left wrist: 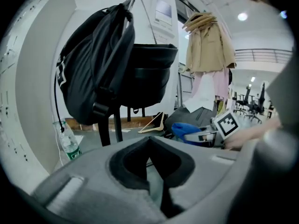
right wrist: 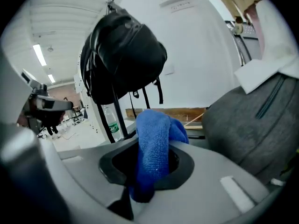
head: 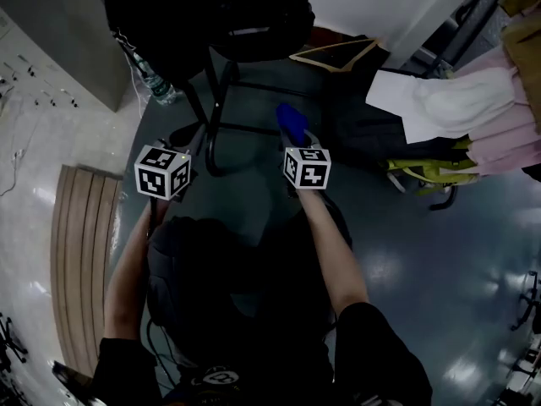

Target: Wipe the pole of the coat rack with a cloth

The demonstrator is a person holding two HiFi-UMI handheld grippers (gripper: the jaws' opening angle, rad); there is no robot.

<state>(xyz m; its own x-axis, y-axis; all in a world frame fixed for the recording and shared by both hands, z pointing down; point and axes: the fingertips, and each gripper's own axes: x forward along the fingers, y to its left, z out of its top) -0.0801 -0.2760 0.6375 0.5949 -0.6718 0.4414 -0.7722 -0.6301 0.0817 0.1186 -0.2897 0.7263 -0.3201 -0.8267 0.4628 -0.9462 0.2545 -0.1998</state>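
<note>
The coat rack's black pole (head: 221, 83) rises from curved legs on the grey floor, and a black backpack (head: 203, 7) hangs on it. My right gripper (head: 296, 140) is shut on a folded blue cloth (head: 291, 122), a short way right of the pole. In the right gripper view the cloth (right wrist: 154, 148) sticks up between the jaws, with the pole (right wrist: 120, 120) beyond at left. My left gripper (head: 175, 142) hangs left of the pole, jaws shut with nothing in them. The left gripper view shows the pole (left wrist: 103, 130) ahead and the cloth (left wrist: 184, 129) at right.
A plastic water bottle (head: 156, 87) stands by the rack's foot, near a grey wall panel. A wooden hanger (head: 334, 53) lies behind. At right are a grey bag (head: 363, 117), a white garment (head: 431, 100) and pink clothes (head: 507, 117). A wooden bench (head: 80, 260) is at left.
</note>
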